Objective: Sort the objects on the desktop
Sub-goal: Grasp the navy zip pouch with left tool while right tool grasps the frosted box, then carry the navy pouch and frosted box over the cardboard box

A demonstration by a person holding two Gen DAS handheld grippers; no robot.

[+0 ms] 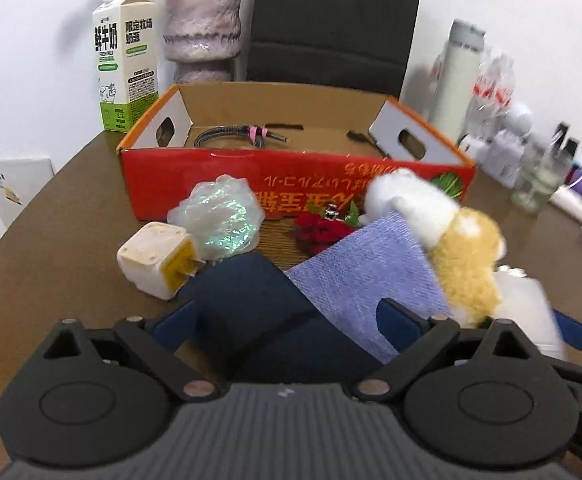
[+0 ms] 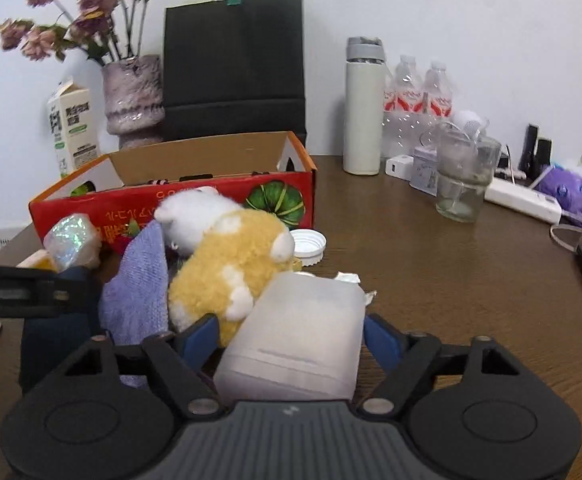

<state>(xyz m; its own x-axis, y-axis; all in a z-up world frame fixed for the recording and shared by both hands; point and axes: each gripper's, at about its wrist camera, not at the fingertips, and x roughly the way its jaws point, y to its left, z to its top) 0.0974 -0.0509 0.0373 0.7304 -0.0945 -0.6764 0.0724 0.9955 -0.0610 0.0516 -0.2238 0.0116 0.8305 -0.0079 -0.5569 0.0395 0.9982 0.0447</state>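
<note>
Frosted plastic jar [image 2: 295, 332] sits clamped in the right gripper [image 2: 291, 334]; left gripper [image 1: 287, 316] pinches ribbed lilac cloth [image 1: 371, 276], before the cardboard box [image 1: 295, 184]

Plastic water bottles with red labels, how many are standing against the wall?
2. The water bottles stand side by side at the wall, just right of the white thermos: one nearer it, the other beside that. More could be hidden behind them.
</note>
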